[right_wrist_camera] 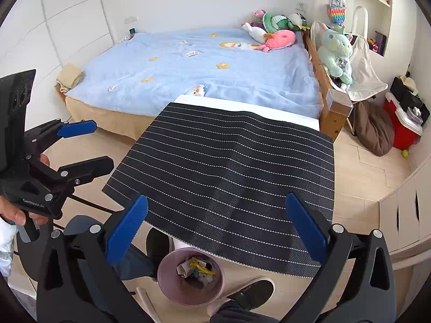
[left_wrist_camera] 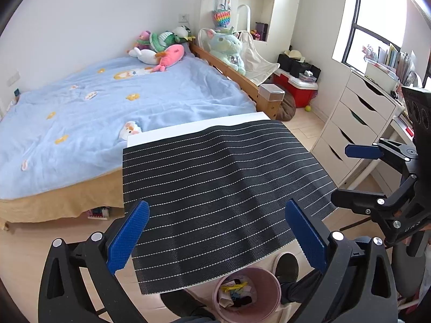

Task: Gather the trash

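A pink trash bin (left_wrist_camera: 246, 293) stands on the floor under the near edge of a table, with scraps of paper and coloured bits inside; it also shows in the right wrist view (right_wrist_camera: 190, 278). A black striped mat (left_wrist_camera: 221, 188) covers the white table (left_wrist_camera: 194, 126), and nothing lies on it. My left gripper (left_wrist_camera: 216, 238) is open and empty above the mat's near edge. My right gripper (right_wrist_camera: 216, 232) is open and empty above the same mat. Each gripper shows in the other's view, the right one (left_wrist_camera: 358, 172) and the left one (right_wrist_camera: 80, 148), both open.
A bed with a blue blanket (left_wrist_camera: 107, 113) and plush toys stands behind the table. A white drawer unit (left_wrist_camera: 355, 123) is at the right, a red cooler (left_wrist_camera: 299, 88) and brown cushion by the bed foot. The person's feet (right_wrist_camera: 250, 293) flank the bin.
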The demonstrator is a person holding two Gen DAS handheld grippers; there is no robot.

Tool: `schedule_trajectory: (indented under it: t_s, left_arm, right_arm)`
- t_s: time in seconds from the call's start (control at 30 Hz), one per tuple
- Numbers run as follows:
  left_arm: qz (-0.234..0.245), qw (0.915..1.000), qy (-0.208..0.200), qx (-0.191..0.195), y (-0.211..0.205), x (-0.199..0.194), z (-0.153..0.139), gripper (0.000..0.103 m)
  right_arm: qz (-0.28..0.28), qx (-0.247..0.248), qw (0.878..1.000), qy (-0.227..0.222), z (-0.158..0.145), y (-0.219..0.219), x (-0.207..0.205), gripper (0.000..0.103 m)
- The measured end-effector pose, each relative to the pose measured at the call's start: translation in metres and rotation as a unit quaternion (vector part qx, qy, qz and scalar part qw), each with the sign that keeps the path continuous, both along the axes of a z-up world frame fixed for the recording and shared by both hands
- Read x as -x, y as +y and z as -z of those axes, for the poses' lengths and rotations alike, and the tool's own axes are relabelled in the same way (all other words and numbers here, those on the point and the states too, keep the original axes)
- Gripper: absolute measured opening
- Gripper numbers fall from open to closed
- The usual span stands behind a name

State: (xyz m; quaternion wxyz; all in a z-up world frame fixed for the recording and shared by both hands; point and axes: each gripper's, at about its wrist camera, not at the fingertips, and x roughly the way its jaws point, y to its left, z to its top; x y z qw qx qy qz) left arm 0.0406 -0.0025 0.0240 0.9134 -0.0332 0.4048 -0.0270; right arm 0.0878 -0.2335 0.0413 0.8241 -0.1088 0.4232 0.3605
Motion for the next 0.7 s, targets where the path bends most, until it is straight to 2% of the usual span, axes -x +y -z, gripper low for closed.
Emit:
schedule_trajectory:
  t_s: [0.7]
  left_arm:
    - [-0.001,1.0000,0.005,-0.001,-0.0015,-0.0010,0.0028,0.097]
  right_arm:
    - [0.004,0.002,1.000,0.000,0.0023,-0.0042,0.0003,0.100]
